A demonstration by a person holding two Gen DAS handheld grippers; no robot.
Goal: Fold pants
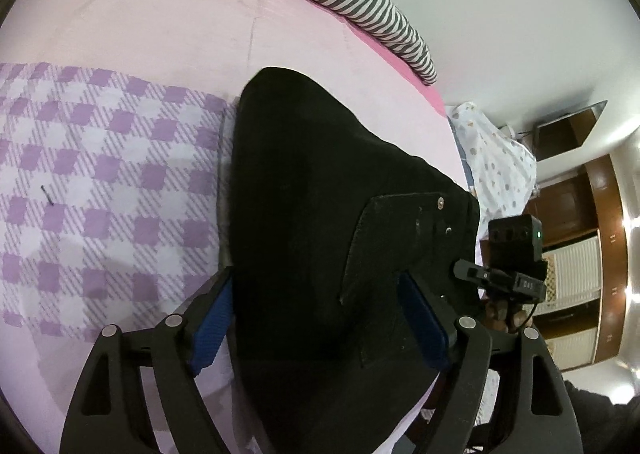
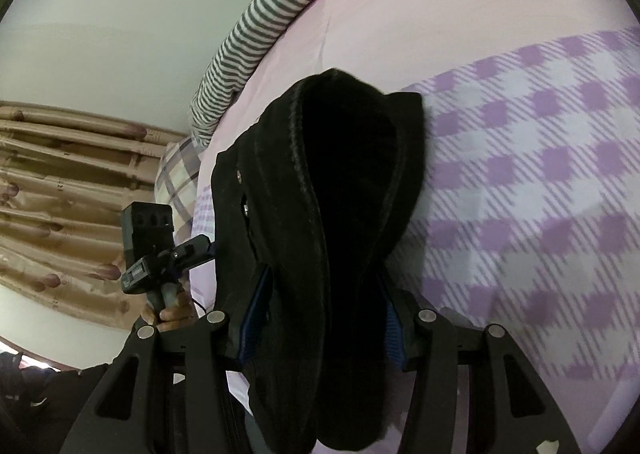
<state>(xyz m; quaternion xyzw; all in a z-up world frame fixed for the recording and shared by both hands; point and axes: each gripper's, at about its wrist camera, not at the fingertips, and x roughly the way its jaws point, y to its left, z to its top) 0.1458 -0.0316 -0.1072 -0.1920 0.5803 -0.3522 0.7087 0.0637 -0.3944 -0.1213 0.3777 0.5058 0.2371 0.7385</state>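
- Black pants [image 1: 320,190] lie bunched on a bed, resting on the pink sheet [image 1: 160,14] beside a purple checked blanket [image 1: 100,174], with a striped pillow [image 1: 360,2] along the bed's far edge.
- The left gripper [image 1: 320,318] has its blue pads spread wide on either side of the cloth; the pants pass between them, but the pads [image 1: 210,318] do not appear to press on the fabric.
- The right gripper [image 2: 320,318] is half closed around a thick roll of the pants, waistband or hem uppermost; its blue pads sit tight against the bundle, so it looks to be pinching the garment.
- In each wrist view the opposite gripper and the hand [image 2: 172,310] carrying it show near the pants' button side.
- Judged from these views, the fold is under way: the pants seem doubled over at least once, with a back pocket [image 1: 392,246] facing up, yet the cloth is humped and uneven.
- Still to do, most likely: lay the bundle flat on the bed, square its edges and finish the last fold.
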